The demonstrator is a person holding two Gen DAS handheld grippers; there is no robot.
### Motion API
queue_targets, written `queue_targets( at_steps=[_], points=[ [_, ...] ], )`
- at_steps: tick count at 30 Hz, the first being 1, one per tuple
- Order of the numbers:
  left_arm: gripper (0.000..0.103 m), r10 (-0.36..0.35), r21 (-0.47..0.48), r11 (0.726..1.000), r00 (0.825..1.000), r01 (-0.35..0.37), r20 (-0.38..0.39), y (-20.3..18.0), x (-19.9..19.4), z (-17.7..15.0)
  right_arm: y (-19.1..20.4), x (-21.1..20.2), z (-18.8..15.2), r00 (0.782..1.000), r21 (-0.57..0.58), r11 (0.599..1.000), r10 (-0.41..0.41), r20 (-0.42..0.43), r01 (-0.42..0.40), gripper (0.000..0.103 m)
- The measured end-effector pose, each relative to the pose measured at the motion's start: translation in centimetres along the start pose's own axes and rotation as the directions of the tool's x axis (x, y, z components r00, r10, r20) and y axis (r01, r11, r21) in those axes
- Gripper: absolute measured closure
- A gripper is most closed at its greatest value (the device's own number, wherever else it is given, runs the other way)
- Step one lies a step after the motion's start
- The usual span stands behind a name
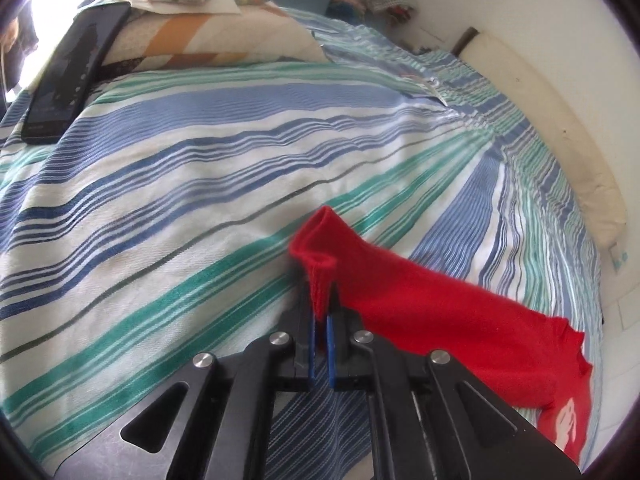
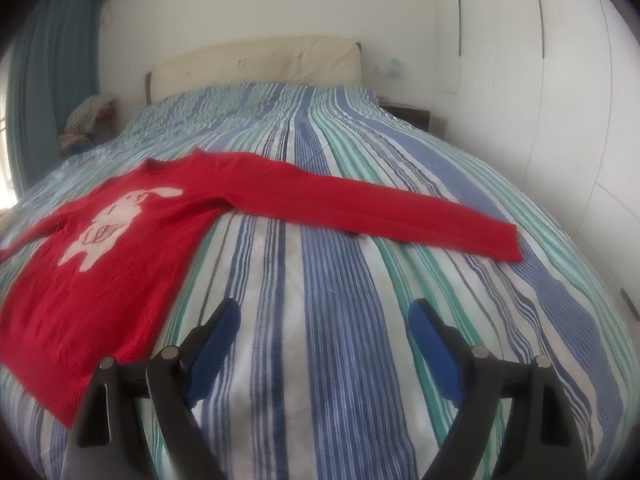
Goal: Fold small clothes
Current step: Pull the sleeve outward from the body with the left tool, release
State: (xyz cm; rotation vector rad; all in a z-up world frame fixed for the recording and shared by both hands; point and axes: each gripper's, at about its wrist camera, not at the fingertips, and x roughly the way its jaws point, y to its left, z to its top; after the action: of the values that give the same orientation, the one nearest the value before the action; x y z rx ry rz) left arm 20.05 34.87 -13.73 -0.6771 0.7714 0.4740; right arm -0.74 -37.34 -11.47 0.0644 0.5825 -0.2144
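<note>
The red sweater (image 2: 132, 240) lies face up on the striped bedspread (image 2: 340, 280), filling the left half of the right wrist view, its pale rabbit motif (image 2: 116, 220) showing. One sleeve (image 2: 360, 208) stretches flat across the middle of that frame toward the right. In the left wrist view the other sleeve (image 1: 420, 304) runs from lower right up to centre, its cuff (image 1: 316, 256) pinched and lifted by the left gripper (image 1: 320, 320), which is clenched on the knit. The right gripper (image 2: 324, 320) hangs released, jaws wide, over bare bedspread at bottom centre, touching nothing.

The step in hand looks like folding the pinched sleeve across the body. To do it well, carry the cuff low and level so the sleeve creases at the shoulder seam, lay it flat over the motif, then let go. The free gripper could pin the hem against dragging.

A phone (image 1: 72, 80) rests at the upper left, well apart.
</note>
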Motion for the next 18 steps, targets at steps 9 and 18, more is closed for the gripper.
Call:
queue_targets(
  at_steps=[9, 18],
  points=[
    [0.101, 0.015, -0.003, 1.0, 1.0, -0.015, -0.018, 0.3, 0.8, -0.3, -0.1, 0.1, -0.1, 1.0, 0.002, 1.0, 0.001, -0.01, -0.001, 0.018],
    [0.1, 0.021, 0.009, 1.0, 1.0, -0.02, -0.022, 0.2, 1.1, -0.4, -0.9, 0.1, -0.2, 1.0, 0.037, 0.999, -0.002, -0.015, 0.002, 0.018]
  ],
)
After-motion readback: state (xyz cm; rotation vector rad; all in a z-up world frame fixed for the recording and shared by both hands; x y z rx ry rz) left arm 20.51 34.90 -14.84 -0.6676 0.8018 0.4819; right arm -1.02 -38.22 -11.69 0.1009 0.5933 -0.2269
